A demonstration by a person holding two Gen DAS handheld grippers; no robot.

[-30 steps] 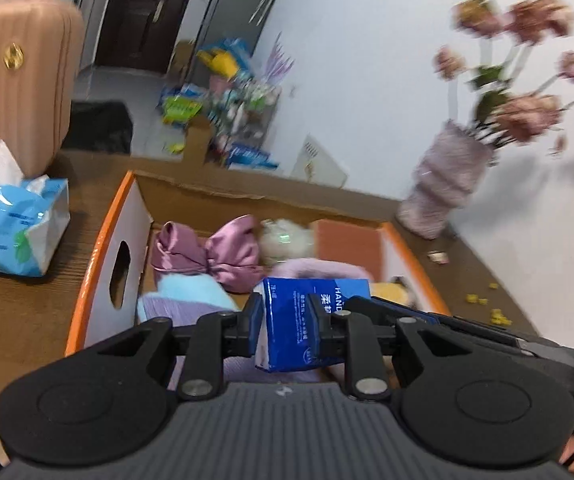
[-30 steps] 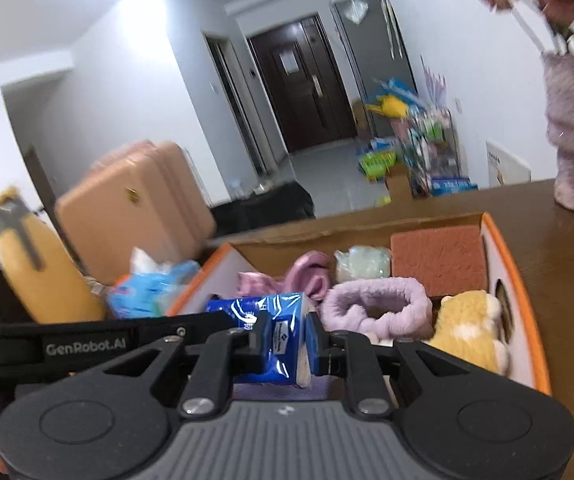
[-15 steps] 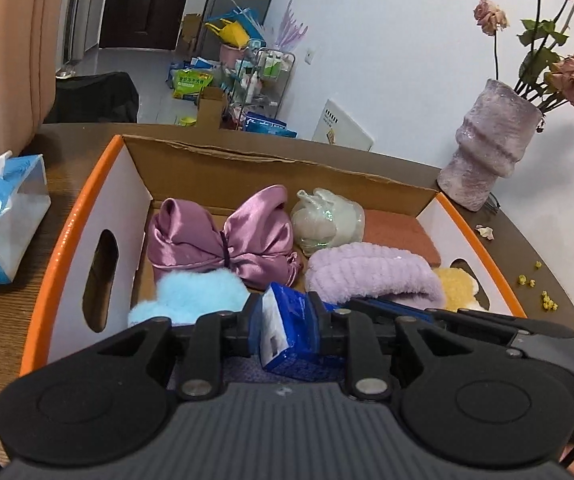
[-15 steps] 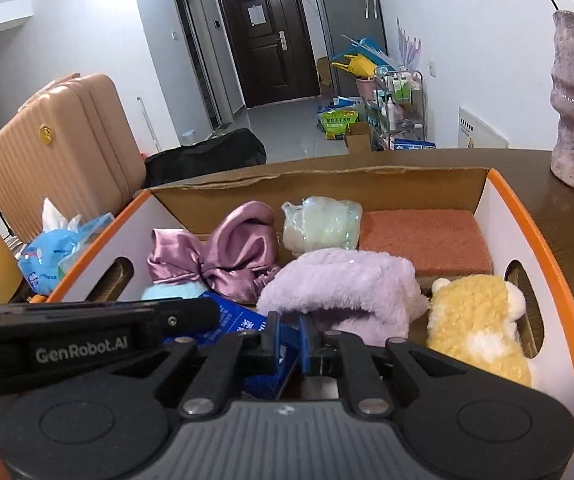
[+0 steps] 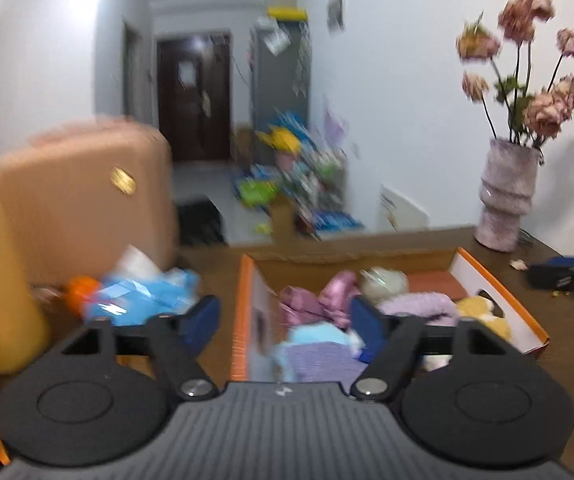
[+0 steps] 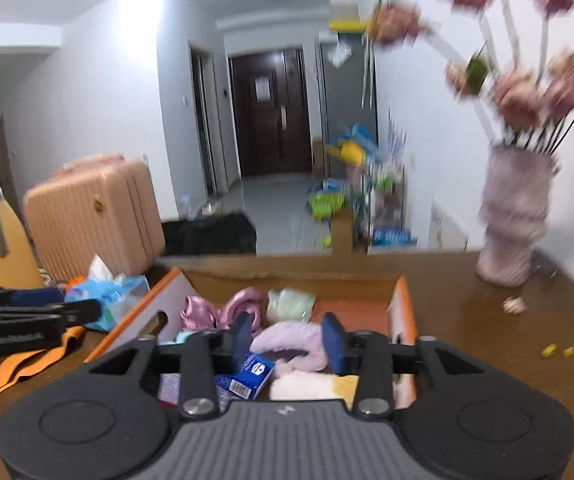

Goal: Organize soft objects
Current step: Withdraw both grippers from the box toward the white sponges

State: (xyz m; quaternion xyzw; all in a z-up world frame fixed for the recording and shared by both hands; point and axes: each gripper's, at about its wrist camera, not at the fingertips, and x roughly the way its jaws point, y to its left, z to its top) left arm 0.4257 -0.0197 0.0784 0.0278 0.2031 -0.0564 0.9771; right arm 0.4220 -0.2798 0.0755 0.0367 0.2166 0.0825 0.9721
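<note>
Left claw (image 5: 285, 318): jaws opening, wide apart, nothing gripped, low centre of frame.
Right claw (image 6: 289, 338): jaws opening, parted, nothing pressed between pads.
Blue tissue pack (image 6: 251, 374): lying loose in box, lower centre, beside purple headband (image 6: 293, 342).
Box (image 6: 403, 300): on bench (image 6: 487, 320), holding satin bow (image 6: 223, 308), yellow plush (image 5: 483, 312).
Vase (image 6: 513, 220): right of frame, on bench.

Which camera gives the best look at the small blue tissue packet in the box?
The right wrist view: the small blue tissue packet lies in plain sight between that gripper's fingers, label visible. In the left wrist view, only a blurred blue sliver shows behind a finger.
</note>
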